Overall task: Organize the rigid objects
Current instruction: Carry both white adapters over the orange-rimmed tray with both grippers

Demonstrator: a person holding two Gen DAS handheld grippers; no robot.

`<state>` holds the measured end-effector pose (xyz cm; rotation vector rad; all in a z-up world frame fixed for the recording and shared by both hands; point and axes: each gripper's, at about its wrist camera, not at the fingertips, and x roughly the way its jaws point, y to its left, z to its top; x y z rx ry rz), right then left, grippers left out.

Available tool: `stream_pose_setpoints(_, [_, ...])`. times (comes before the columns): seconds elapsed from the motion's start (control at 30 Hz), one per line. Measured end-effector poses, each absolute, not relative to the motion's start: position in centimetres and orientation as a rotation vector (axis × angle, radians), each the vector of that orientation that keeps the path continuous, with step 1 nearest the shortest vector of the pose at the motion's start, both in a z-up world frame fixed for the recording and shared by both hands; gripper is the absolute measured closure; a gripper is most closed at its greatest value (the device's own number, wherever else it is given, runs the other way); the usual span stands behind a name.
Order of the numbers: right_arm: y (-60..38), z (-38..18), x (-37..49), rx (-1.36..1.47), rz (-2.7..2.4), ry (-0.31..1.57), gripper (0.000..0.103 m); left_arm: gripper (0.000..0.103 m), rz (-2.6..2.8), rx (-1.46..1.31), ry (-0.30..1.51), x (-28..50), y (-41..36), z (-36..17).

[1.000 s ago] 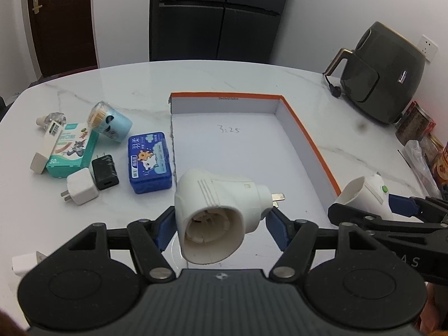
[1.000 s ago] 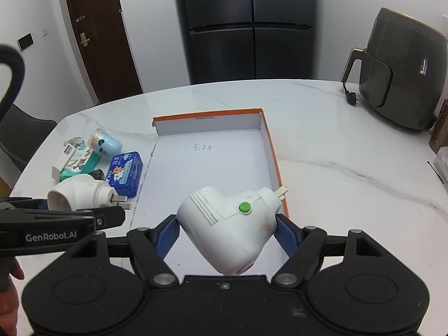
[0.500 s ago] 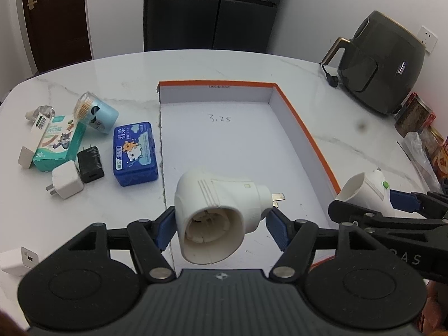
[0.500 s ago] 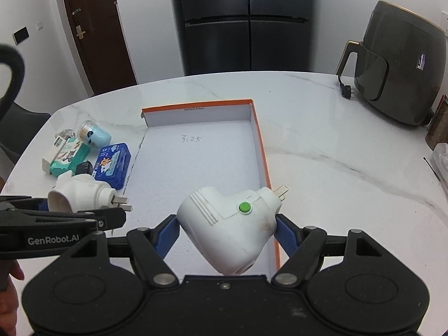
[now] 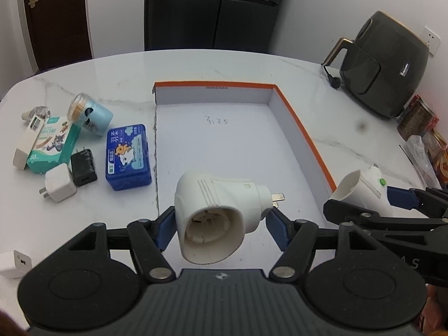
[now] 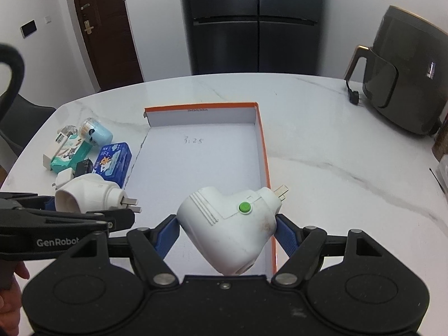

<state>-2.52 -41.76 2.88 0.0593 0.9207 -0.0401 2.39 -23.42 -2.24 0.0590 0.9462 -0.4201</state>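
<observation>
Left gripper (image 5: pixel 221 222): clamped on a white plug adapter (image 5: pixel 217 215), low centre of the left wrist view, held above the near end of the box.
Left adapter axis: runs lower left to upper right; socket mouth faces the camera, prongs point up-right toward the box's orange right wall.
Right gripper (image 6: pixel 227 231): closed on a second adapter with a green button (image 6: pixel 228 225), low centre of the right wrist view, over the near right wall.
Right adapter axis: prongs point up-right, out past the orange wall; body tapers down toward the camera.
Orange-edged box (image 5: pixel 301 128): open, white floor bare, directly ahead of both grippers, long axis running away up the frame.
Nearer gripper: neither clearly nearer; the left sits more squarely over the floor.
Loose items (image 5: pixel 127 156): mid-left on the marble table (image 5: pixel 322 89), beside the box's left wall.
</observation>
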Motion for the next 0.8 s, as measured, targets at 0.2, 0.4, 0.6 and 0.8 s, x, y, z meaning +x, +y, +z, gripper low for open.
stream_pose_setpoints(0.2, [-42.2,2.9,-1.4,0.060,-0.030,0.917,0.015,0.034,-0.411,0.057,0.935,3.1,-23.8,-2.0])
stream_pose_setpoints(0.4, [-42.3,2.7,-0.6,0.058,-0.017,0.919,0.015,0.034,-0.404,0.056,0.935,3.7,-23.9,-2.1])
stream_pose_setpoints(0.6, [-42.1,2.5,0.1,0.049,-0.008,0.919,0.015,0.034,-0.396,0.051,0.942,4.0,-23.8,-2.2])
stream_pose_setpoints(0.8, [-41.9,2.2,0.2,0.047,-0.007,0.932,0.015,0.034,-0.393,0.049,0.955,4.1,-23.7,-2.5])
